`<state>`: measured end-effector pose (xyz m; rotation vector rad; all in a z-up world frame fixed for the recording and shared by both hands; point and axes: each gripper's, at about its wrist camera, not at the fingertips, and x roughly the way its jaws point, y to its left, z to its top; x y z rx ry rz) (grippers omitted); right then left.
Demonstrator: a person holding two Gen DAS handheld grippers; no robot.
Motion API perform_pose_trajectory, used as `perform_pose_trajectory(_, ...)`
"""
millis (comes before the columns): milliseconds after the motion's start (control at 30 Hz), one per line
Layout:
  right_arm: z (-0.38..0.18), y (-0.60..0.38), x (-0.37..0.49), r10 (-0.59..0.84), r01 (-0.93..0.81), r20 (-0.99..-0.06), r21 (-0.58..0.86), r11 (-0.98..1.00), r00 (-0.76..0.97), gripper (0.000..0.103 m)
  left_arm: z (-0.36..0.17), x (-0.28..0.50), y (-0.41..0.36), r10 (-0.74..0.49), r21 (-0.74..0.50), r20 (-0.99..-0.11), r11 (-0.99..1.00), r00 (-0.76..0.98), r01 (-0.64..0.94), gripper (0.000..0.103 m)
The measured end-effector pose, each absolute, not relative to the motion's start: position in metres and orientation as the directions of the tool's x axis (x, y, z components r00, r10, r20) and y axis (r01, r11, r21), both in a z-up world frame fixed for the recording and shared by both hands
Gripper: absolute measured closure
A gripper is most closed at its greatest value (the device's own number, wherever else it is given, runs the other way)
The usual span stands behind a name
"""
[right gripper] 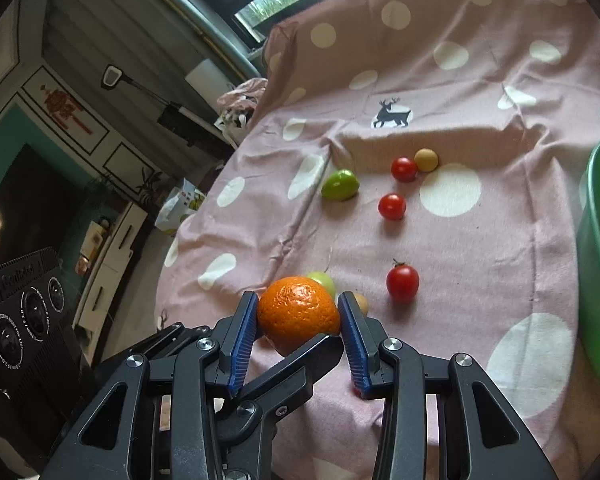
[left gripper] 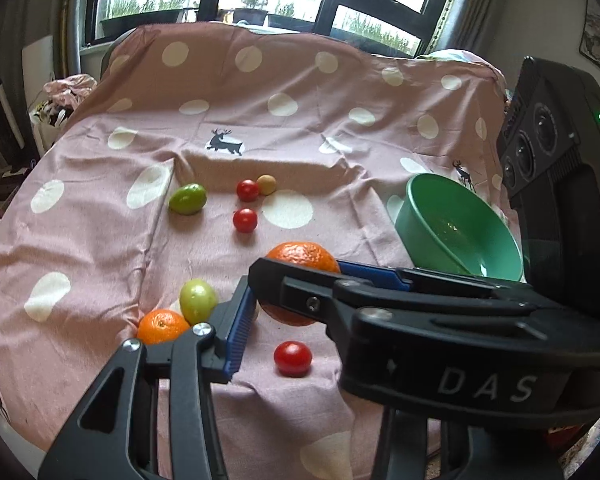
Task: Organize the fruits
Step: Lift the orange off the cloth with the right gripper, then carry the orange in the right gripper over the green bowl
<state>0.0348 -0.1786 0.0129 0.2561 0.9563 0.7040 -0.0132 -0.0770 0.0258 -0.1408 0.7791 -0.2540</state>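
An orange [right gripper: 298, 312] is clamped between the blue pads of my right gripper [right gripper: 299, 314], which is shut on it. My left gripper [left gripper: 290, 312] comes in crosswise: its blue left pad touches the same orange [left gripper: 304, 256], and its other finger lies against the fruit's near side, so it looks shut on it too. A second orange [left gripper: 162, 326] and a green fruit [left gripper: 198, 300] lie together on the cloth. Three red tomatoes [left gripper: 293, 358] [left gripper: 245, 220] [left gripper: 247, 190], a tan fruit [left gripper: 266, 184] and another green fruit [left gripper: 188, 199] lie scattered. A green bowl [left gripper: 456, 228] stands to the right.
A pink spotted cloth [left gripper: 100, 240] covers the surface and rises over a backrest at the far side. The black camera housing [left gripper: 548, 152] of the right gripper fills the right edge. The cloth falls away on the left. Windows lie behind.
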Motion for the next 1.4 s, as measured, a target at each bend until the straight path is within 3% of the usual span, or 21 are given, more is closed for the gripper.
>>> perform_pose_trajectory(867, 0.054, -0.276, 0.02, 0.614, -0.354, -0.542, 0.512, 0.783, 0.573, 0.06, 0.067, -0.009, -0.173, -0.35, -0.122, -0.618, 0.928, 0.704, 0.353, 0.06)
perform_pose_trajectory(1400, 0.047, -0.305, 0.025, 0.576, -0.285, -0.553, 0.524, 0.802, 0.603, 0.06, 0.056, 0.007, -0.201, -0.397, -0.135, -0.631, 0.902, 0.667, 0.409, 0.06)
